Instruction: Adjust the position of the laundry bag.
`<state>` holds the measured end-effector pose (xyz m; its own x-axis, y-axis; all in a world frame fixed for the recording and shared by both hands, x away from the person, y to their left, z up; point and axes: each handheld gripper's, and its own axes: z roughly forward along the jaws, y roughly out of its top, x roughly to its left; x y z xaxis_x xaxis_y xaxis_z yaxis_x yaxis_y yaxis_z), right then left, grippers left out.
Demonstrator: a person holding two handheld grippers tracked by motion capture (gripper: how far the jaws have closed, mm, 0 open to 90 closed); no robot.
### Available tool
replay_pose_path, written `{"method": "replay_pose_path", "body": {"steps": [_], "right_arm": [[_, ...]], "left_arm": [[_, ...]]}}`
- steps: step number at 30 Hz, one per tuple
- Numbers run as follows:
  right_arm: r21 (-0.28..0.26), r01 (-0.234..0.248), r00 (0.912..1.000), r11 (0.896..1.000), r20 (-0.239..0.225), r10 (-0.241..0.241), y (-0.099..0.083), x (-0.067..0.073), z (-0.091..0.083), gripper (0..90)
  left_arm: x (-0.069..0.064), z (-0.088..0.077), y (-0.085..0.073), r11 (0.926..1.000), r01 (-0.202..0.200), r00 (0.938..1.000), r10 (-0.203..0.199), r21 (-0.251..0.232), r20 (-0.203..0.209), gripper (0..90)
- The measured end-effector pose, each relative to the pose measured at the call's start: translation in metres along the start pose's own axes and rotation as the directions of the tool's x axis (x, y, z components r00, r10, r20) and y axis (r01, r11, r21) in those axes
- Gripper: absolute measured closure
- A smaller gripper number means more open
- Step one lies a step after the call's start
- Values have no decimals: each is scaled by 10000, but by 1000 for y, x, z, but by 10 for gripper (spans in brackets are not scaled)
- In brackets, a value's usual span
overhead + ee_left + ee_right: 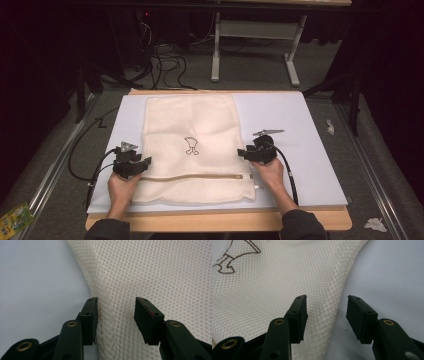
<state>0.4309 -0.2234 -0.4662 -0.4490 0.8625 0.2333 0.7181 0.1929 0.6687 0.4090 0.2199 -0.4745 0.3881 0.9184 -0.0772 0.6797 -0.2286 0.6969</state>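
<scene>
The mesh bag (pixel 192 150) is straddled at both side edges (for pinching) by the open left gripper (pixel 116 315) and right gripper (pixel 327 315).

mesh bag (pixel 155 272) cut off by gripper view edges, small printed figure (pixel 191 145) too small to identify

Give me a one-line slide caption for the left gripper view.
Left gripper with open jaws straddling the side edge of a cream mesh bag lying on a white table.
</scene>
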Motion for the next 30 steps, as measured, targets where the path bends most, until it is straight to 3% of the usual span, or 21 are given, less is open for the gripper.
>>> {"method": "replay_pose_path", "body": {"steps": [5,10,11,13,20,30], "right_arm": [[231,209,9997,9995,89,-211,4,7,8,619],[243,148,9999,9996,41,-149,5,3,7,796],[243,148,9999,9996,41,-149,5,3,7,796],[221,327,9995,9992,-59,-326,5,3,8,869],[-163,463,9988,9988,-155,-465,6,1,1,892],[-218,600,9982,9980,64,-599,10,-5,-6,896]], "left_arm": [[0,0,1,10000,-23,9999,23,61,-102,648],[0,0,3,9999,-93,9999,95,145,-121,774],[0,0,3,9998,-155,9998,157,155,-110,774],[-2,0,5,9997,-239,9997,239,113,-62,853],[-5,-2,9,9997,-254,9996,255,-62,135,877],[-10,2,17,9997,-179,9993,185,-190,334,880]]}}
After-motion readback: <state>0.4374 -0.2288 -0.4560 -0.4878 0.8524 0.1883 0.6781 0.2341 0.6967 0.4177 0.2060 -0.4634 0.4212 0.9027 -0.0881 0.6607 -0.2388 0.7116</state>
